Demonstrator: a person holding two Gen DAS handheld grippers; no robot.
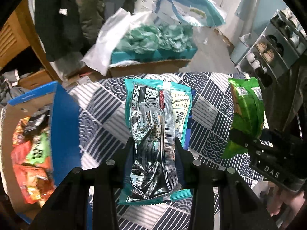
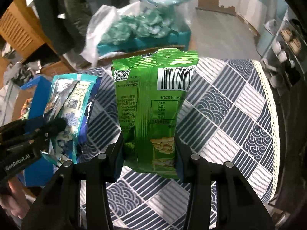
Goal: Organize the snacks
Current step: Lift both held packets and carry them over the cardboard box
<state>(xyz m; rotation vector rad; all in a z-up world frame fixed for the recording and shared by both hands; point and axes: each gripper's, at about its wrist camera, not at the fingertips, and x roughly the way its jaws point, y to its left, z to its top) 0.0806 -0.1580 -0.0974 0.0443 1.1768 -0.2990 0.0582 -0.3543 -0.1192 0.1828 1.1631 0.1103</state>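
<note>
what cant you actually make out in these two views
- Contents of the blue-edged cardboard box: left wrist view, blurred and cut off by the frame edge.
- Front of the teal and silver foil snack packet: faces away in both views.
- Lower end of the green peanut snack bag: right wrist view, behind the right gripper fingers.
- Floor clutter beyond the patterned tablecloth: blurred.

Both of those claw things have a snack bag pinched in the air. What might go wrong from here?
The left gripper pinches the teal packet around its slippery foil middle, so it may slide out. The right gripper squeezes the green bag over its contents, which might crush them. The blue box already looks full of snacks, so another packet may spill over its wall.
</note>
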